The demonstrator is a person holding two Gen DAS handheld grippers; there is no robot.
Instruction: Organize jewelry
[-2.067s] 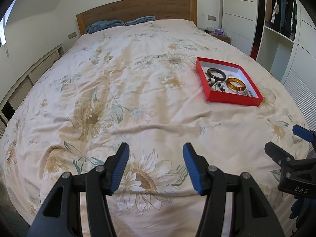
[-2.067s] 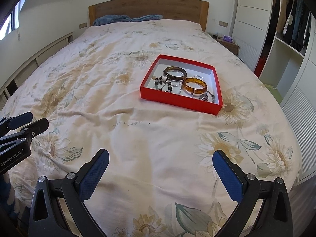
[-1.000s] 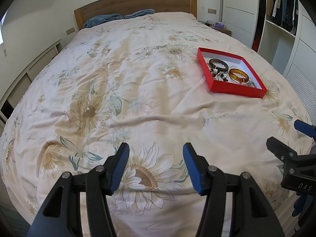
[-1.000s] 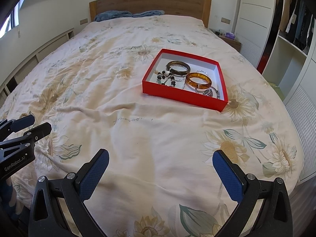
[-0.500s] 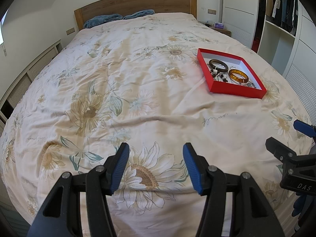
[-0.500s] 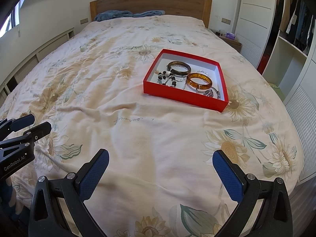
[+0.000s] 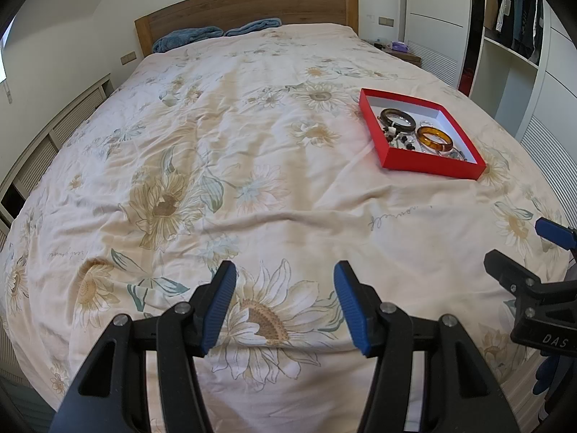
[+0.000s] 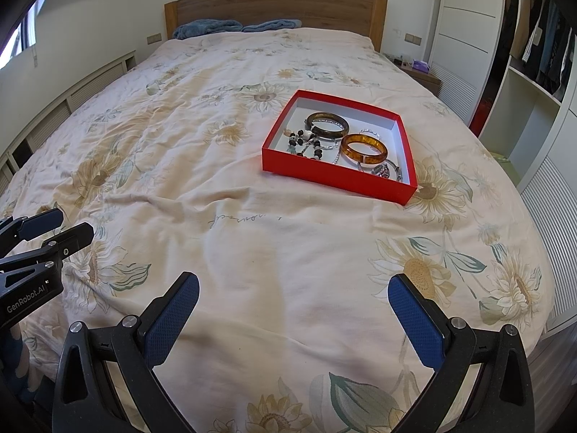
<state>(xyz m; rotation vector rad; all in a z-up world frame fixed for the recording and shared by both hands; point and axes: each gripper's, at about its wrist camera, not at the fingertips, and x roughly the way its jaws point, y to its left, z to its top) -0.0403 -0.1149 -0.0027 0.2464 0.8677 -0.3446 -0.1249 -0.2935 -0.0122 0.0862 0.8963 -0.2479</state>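
1. Far right on the flowered bedspread (image 8: 252, 252), lying flat: red box (image 8: 335, 176), open-topped, with all the visible jewelry inside it.
2. Inside, toward the far left corner: dark bangle (image 8: 324, 133). Just right of and nearer than it: amber bangle (image 8: 362, 158). Along the left wall: beaded bracelet (image 8: 303, 140), tangled with thin silver chain. At the near right corner: silver piece (image 8: 384, 171), perhaps a watch, too small to tell.
3. Near edge of the bed, well short of the box: left gripper (image 7: 285, 303), jaws moderately apart, holding nothing. Right gripper (image 8: 294, 319), jaws spread wide, likewise empty.
4. Fits either of two stages: pieces gathered into the box with sorting done, or a mixed heap waiting to be laid out. Not settled from this view, so no particular piece singled out.
5. For any reach into the box:
   - Come in from above rather than across the near wall, to avoid nudging the light box over the soft cover.
   - Take a bangle by one side of its band, pads flat, since a smooth ring likely slips.
   - Lift beads slowly and watch for chain trailing along.
   - Steady the box rim with the other gripper if it shifts.
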